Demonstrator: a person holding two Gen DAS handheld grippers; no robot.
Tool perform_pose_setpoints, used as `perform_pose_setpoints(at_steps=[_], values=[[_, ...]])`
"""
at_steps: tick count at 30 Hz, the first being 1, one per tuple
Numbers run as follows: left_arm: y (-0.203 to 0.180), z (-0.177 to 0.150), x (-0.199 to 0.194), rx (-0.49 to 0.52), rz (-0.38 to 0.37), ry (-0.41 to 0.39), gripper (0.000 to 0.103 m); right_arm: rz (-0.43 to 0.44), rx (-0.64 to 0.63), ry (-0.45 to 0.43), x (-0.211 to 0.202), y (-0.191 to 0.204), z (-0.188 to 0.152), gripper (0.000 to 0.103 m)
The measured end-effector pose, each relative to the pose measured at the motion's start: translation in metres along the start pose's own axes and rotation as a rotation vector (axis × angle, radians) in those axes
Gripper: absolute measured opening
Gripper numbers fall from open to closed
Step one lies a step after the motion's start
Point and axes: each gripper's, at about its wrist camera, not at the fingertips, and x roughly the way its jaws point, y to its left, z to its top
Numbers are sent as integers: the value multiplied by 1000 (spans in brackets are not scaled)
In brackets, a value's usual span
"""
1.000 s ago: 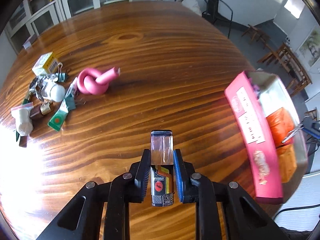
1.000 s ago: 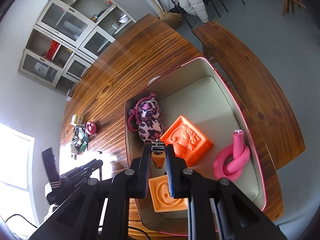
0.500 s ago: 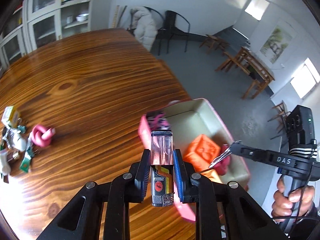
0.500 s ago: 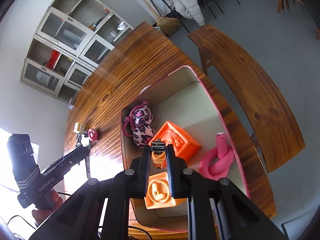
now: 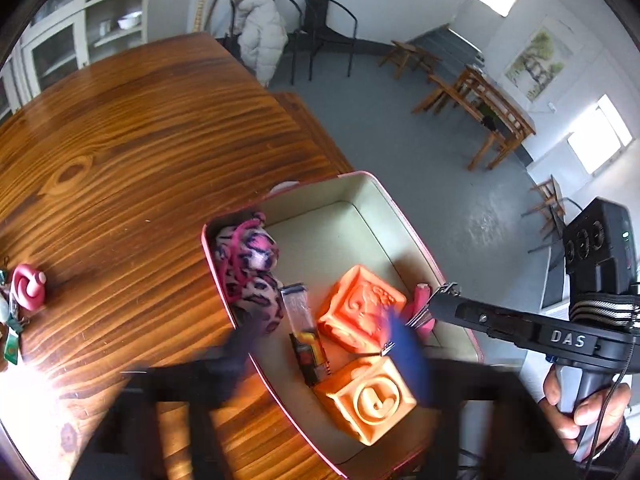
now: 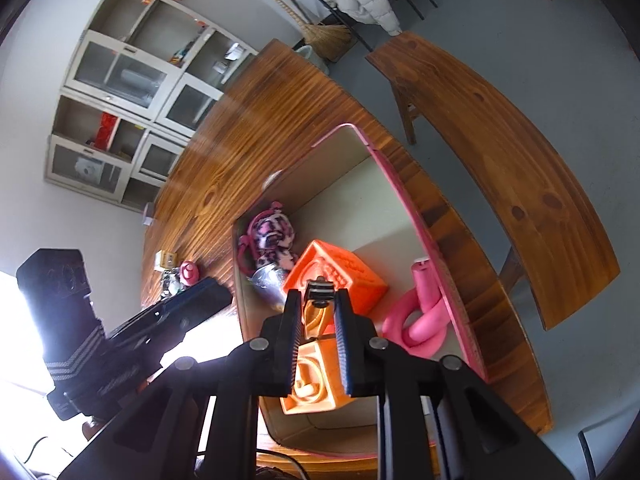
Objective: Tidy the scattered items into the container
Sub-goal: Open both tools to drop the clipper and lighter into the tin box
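Pink along its rim and cream inside, the rectangular container (image 5: 376,178) sits at the edge of the brown wooden table (image 5: 140,140), and both grippers are over it.

The left gripper (image 5: 320,344) is above the container's near end. Its jaws have just been opening and now stand wide apart, the fingers (image 5: 404,352) smeared by blur, with nothing pressed between them. Below that gap, the clear plastic lighter with a red and yellow label (image 5: 304,328) lies inside the container. It is between the pink leopard-print plush toy (image 5: 248,268) at the container's table-side wall and the orange embossed foam cube (image 5: 362,306) in the middle.

A second, paler orange cube with a round raised motif (image 5: 368,396) sits at the near end of the container, touching the first cube. A pink knotted foam tube (image 6: 420,316) rests against the container's outer long wall.

The right gripper (image 6: 318,292), held at the handle by a person's hand (image 5: 576,404), reaches over that outer wall. Its jaws have just been opening a little, yet they stand narrow, with a small black and gold binder clip (image 6: 319,300) upright between the tips, above the two cubes.

Well away from the container, at the table's far left, another pink knotted tube (image 5: 28,288) lies beside a cluster of small items too small to name.
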Motion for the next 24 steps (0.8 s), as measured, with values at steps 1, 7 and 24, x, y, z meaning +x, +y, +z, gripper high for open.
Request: perform_pose_setpoints(at_steps=[1, 7, 24], values=[[1, -1, -4, -3, 2, -26, 85, 1, 19, 5, 2, -3, 1, 22], [20, -3, -13, -55, 2, -39, 85, 8, 30, 15, 5, -3, -1, 23], [92, -34, -43, -222, 133, -49, 85, -27, -126, 28, 31, 57, -6, 23]])
